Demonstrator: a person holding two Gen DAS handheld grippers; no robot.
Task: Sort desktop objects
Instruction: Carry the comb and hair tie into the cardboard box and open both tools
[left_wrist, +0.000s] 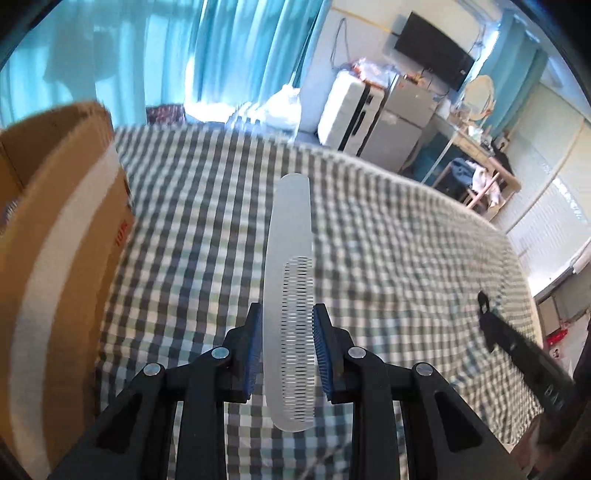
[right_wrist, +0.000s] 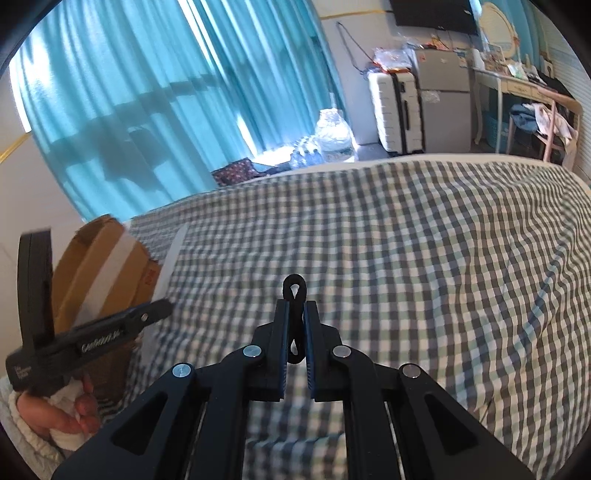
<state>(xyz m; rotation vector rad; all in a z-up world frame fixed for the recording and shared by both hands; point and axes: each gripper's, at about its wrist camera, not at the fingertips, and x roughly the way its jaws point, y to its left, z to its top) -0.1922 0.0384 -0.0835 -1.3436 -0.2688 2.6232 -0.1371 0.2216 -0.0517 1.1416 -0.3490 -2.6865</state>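
My left gripper (left_wrist: 286, 325) is shut on a translucent white comb (left_wrist: 290, 254), which stands up between the blue pads above the checked bedspread (left_wrist: 388, 240). The comb's handle points away from me and its teeth face right. A cardboard box (left_wrist: 55, 258) with white tape stands close on the left. In the right wrist view my right gripper (right_wrist: 295, 314) is shut on a black hair tie (right_wrist: 294, 291), its loop poking out past the fingertips. The other gripper (right_wrist: 110, 328) shows at the left of that view with the white comb (right_wrist: 171, 258) in it, next to the box (right_wrist: 107, 273).
The checked bedspread (right_wrist: 406, 258) covers the whole surface ahead. Beyond its far edge are teal curtains (right_wrist: 166, 92), a white suitcase (right_wrist: 397, 110), a small grey fridge (right_wrist: 443, 74) and a desk with a chair (right_wrist: 546, 118). A person's hand (right_wrist: 59, 413) holds the left gripper's handle.
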